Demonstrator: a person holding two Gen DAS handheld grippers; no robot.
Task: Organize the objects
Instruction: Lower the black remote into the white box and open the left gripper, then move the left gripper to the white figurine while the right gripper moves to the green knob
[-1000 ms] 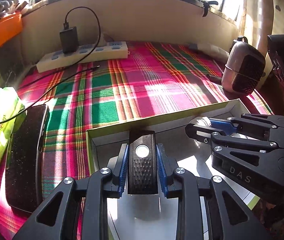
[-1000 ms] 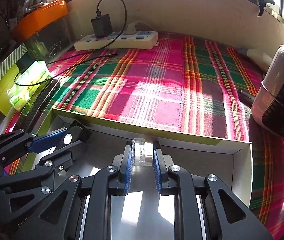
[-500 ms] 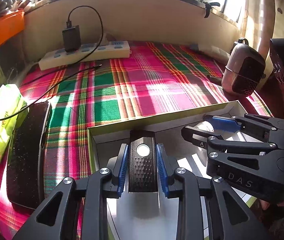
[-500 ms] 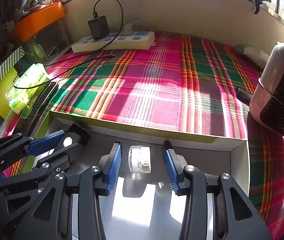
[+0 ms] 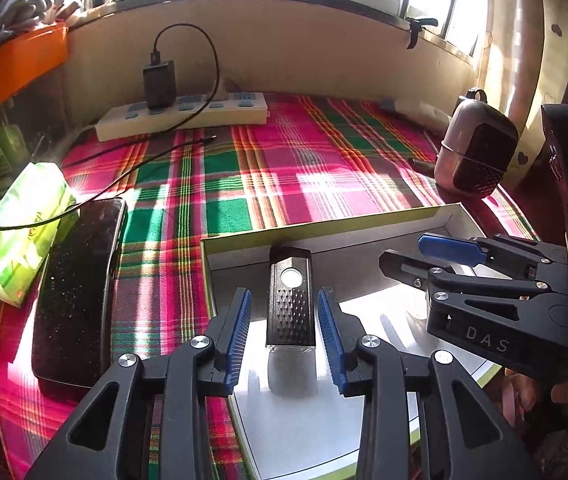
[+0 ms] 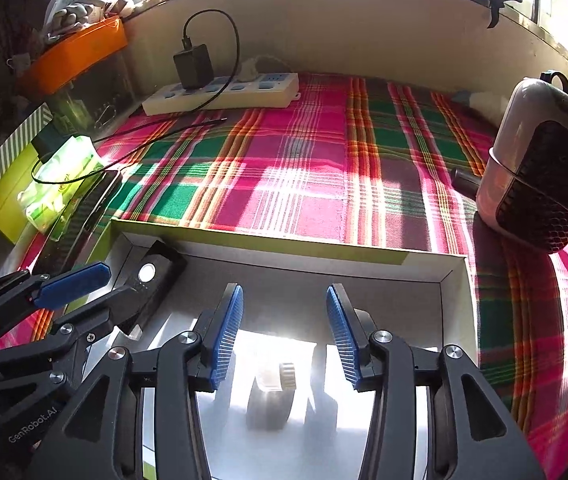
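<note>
A shallow white box with a green rim (image 5: 324,228) (image 6: 284,242) lies on the plaid cloth. Inside it rests a black oblong device with a round silver button (image 5: 290,300) (image 6: 152,284). My left gripper (image 5: 284,334) straddles it, jaws opening, blue pads clear of its sides. A small clear round cap (image 6: 278,376) lies on the box floor in bright sun between the fingers of my right gripper (image 6: 282,334), whose pads stand well apart from it. The right gripper (image 5: 416,252) shows in the left wrist view; the left gripper (image 6: 100,284) shows in the right wrist view.
A black flat case (image 5: 78,288) and a green tissue pack (image 5: 24,224) lie left of the box. A power strip with a black charger (image 5: 182,114) sits by the back wall. A pink-and-black rounded appliance (image 5: 476,156) stands at the right.
The left gripper's jaws have parted from the black device, which now lies free in the box. The right gripper let go of the clear cap earlier and drew back a little.
</note>
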